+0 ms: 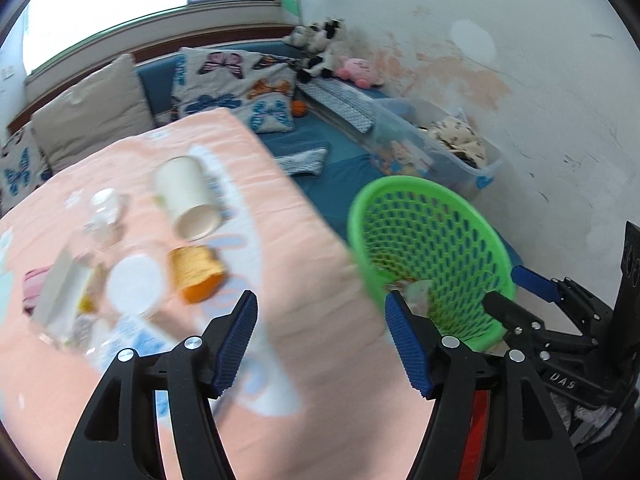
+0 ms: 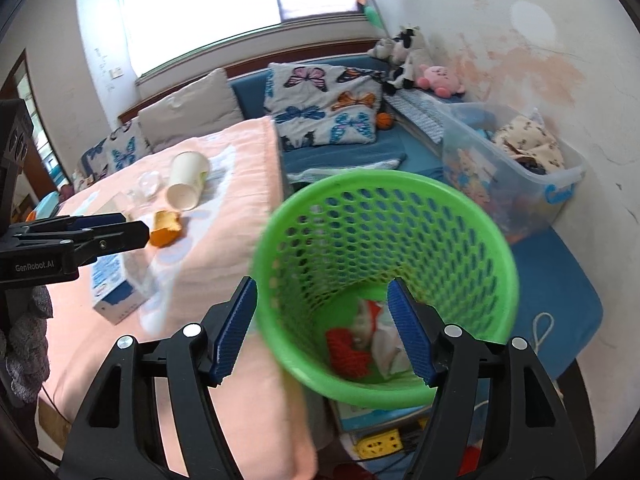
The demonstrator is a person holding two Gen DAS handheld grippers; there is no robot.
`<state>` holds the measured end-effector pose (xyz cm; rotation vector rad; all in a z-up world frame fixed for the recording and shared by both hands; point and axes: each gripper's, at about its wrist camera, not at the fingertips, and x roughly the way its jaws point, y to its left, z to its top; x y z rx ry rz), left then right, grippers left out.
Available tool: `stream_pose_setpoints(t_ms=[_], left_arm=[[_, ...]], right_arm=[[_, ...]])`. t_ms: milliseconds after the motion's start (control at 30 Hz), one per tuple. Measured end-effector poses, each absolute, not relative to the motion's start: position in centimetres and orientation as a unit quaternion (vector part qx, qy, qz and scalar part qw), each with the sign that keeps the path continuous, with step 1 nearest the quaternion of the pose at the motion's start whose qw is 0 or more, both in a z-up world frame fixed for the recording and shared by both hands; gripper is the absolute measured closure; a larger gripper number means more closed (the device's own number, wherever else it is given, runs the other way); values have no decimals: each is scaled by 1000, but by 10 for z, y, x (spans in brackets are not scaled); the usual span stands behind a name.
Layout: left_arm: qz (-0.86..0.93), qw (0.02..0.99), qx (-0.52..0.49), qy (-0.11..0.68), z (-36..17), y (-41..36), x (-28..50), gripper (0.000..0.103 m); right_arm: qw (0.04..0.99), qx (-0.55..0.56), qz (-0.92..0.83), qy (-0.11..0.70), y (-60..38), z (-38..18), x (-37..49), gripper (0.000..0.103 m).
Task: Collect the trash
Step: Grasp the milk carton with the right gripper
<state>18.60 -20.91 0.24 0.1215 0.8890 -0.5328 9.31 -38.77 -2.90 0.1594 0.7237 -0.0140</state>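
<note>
Green mesh basket (image 2: 384, 280) sits just off the right edge of the pink blanket (image 2: 224, 248), over the blue mat, rim tilted toward the cameras. Inside at the bottom: red crumpled wrapper (image 2: 346, 350) & white paper/plastic bits (image 2: 390, 344).

Trash left on the blanket: white paper cup (image 1: 186, 196) lying on its side, open end toward the near side; orange snack wrapper (image 1: 196, 272) just near of it; clear crumpled plastic (image 1: 106, 208) to the cup's left; white round lid (image 1: 134, 284) left of the wrapper; blue-white carton (image 2: 116, 284) nearer still (blurred in left wrist view).

Right gripper (image 2: 322, 330): jaws spread wide, holding nothing. Right finger (image 2: 408, 332) shows in front of the basket's inside, left finger outside the rim over the blanket, so the near rim falls between them; contact can't be told. Left gripper (image 1: 322, 342): also wide open, empty, above the blanket's near right part, basket just to its right. Each gripper shows in the other's view (left one at far left edge, right one at lower right).

Further out: butterfly cushions (image 2: 324, 104), beige cushion (image 2: 188, 112), plush toys (image 2: 408, 60) in the far corner, small orange ball (image 2: 385, 120), clear storage bin (image 2: 516, 168) w/ clothes along the right wall, window (image 2: 224, 4) behind. Yellow power strip (image 2: 378, 444) on floor below the basket.
</note>
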Motion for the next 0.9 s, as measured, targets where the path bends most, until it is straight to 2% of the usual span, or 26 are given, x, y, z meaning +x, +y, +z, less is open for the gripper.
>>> stream_pose_setpoints(t_ms=[600, 900], left_arm=[[-103, 895, -4, 433, -16, -35, 188, 39], [-65, 894, -28, 443, -31, 11, 187, 39]], right_arm=[[920, 20, 124, 372, -269, -28, 134, 34], [899, -18, 198, 389, -211, -32, 160, 34]])
